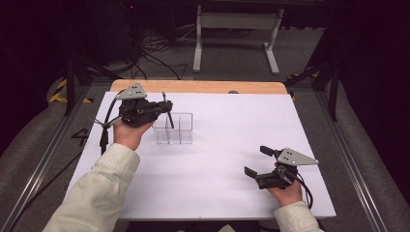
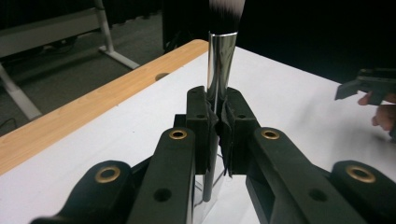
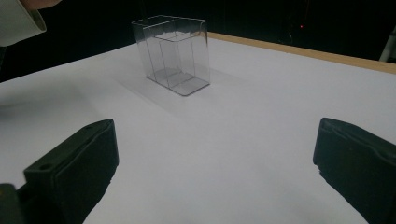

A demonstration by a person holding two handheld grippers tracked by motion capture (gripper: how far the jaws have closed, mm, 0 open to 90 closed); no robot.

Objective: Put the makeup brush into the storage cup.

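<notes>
My left gripper is shut on a makeup brush and holds it nearly upright over the left end of a clear, partitioned organizer. In the left gripper view the pads clamp the brush just below its silver ferrule, bristles up. The dark handle runs down behind the clear wall; I cannot tell whether it touches the bottom. My right gripper rests open near the front right. In the right gripper view its jaws stand wide apart with bare table between them, facing the organizer.
A white sheet covers the table, with a wooden strip along the far edge. Beyond it stand a white desk frame and floor cables. The right gripper appears far right in the left gripper view.
</notes>
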